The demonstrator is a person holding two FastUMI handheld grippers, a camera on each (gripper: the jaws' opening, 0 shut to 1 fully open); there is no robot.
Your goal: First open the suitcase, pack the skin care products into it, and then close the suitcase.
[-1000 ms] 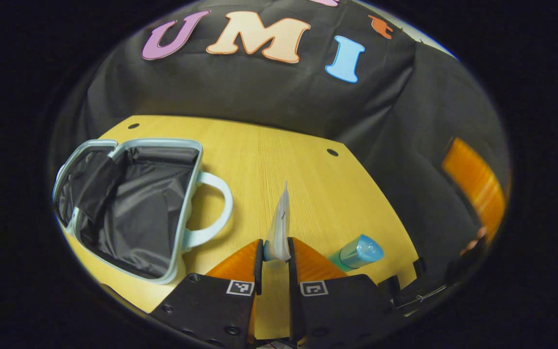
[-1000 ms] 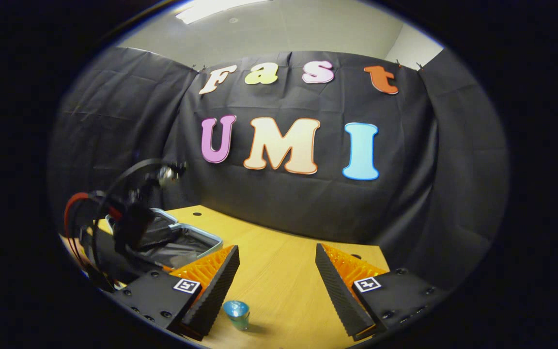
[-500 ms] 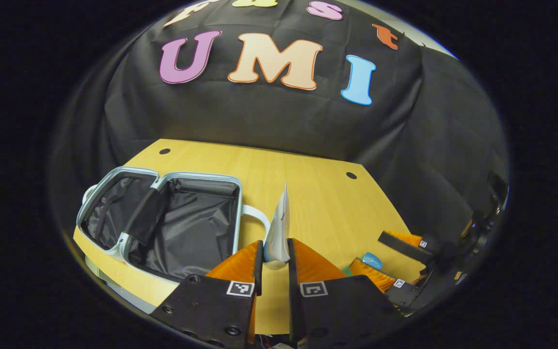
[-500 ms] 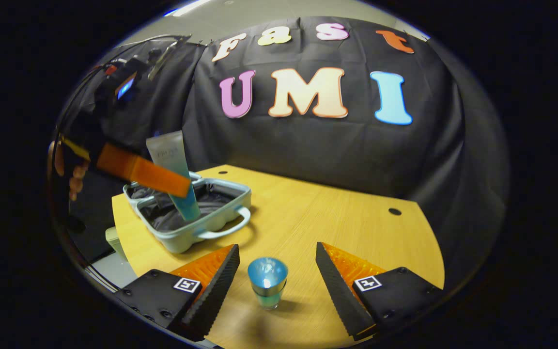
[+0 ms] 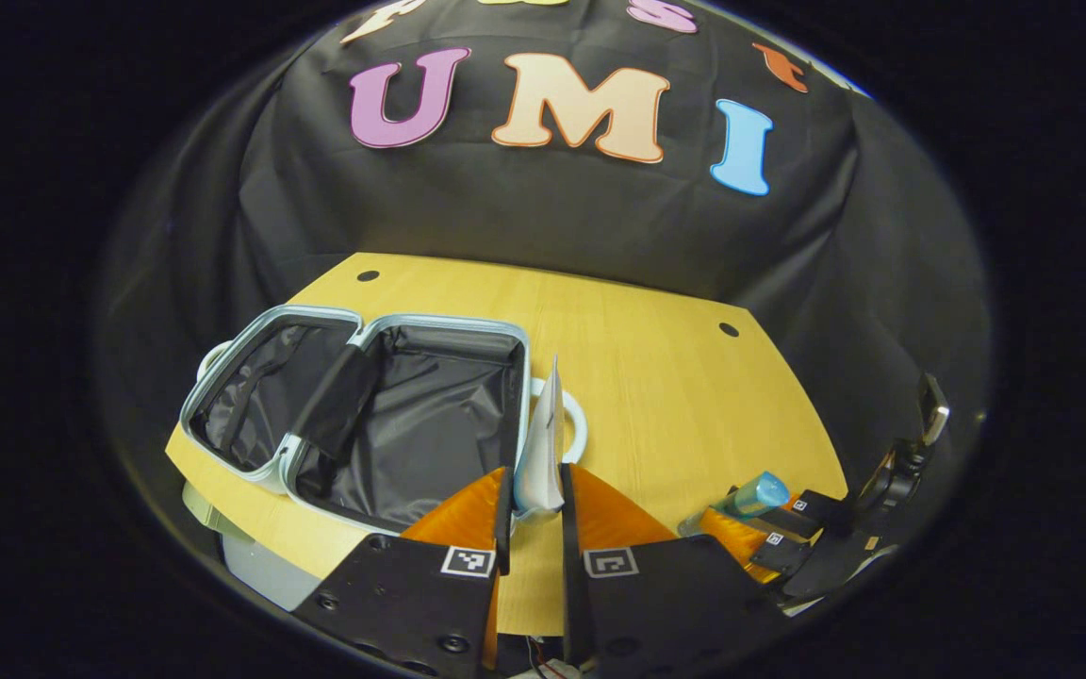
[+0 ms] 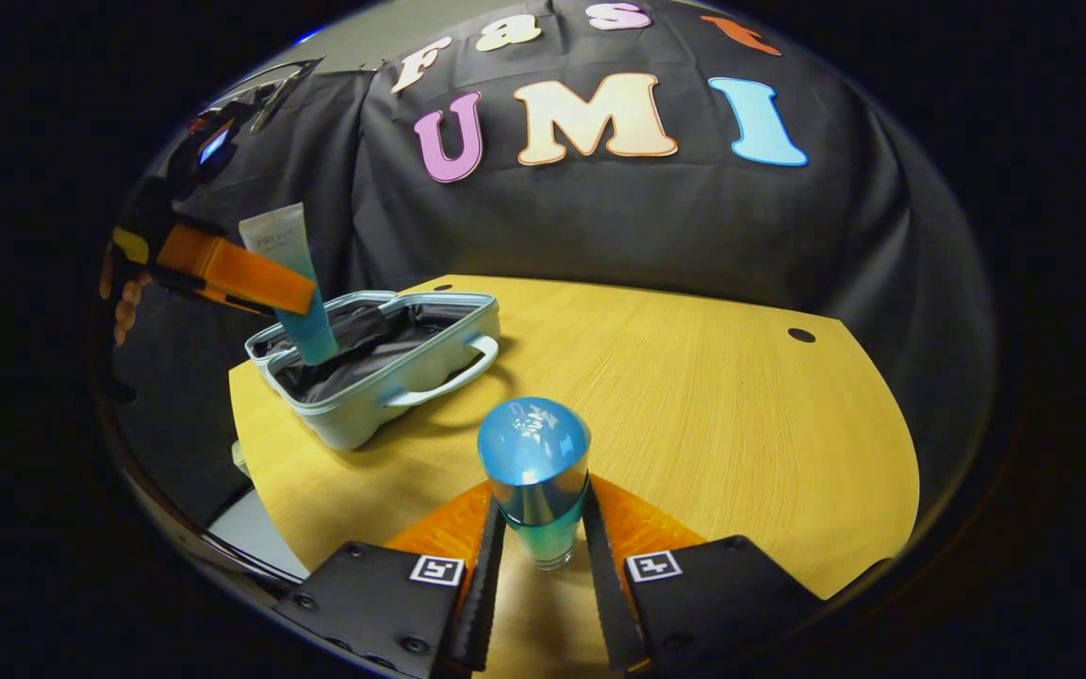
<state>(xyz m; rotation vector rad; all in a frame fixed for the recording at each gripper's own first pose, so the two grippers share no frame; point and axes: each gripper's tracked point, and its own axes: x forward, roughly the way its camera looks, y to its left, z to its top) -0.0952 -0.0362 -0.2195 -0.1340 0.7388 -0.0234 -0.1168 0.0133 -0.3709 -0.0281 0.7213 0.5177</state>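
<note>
The left tongs (image 5: 534,500) grip a tube (image 5: 541,443) above the open suitcase (image 5: 383,415) on the desk (image 5: 656,377). The right tongs (image 6: 535,556), wide apart half a second ago, have now closed on the blue-capped bottle (image 6: 535,481), nothing between it and the case.

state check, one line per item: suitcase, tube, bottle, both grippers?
suitcase: open, both halves flat on the table, lining bare.
tube: held off the table, cap end down, above the suitcase.
bottle: upright on the table, cap on.
left gripper: shut on the tube.
right gripper: shut on the bottle.
</note>
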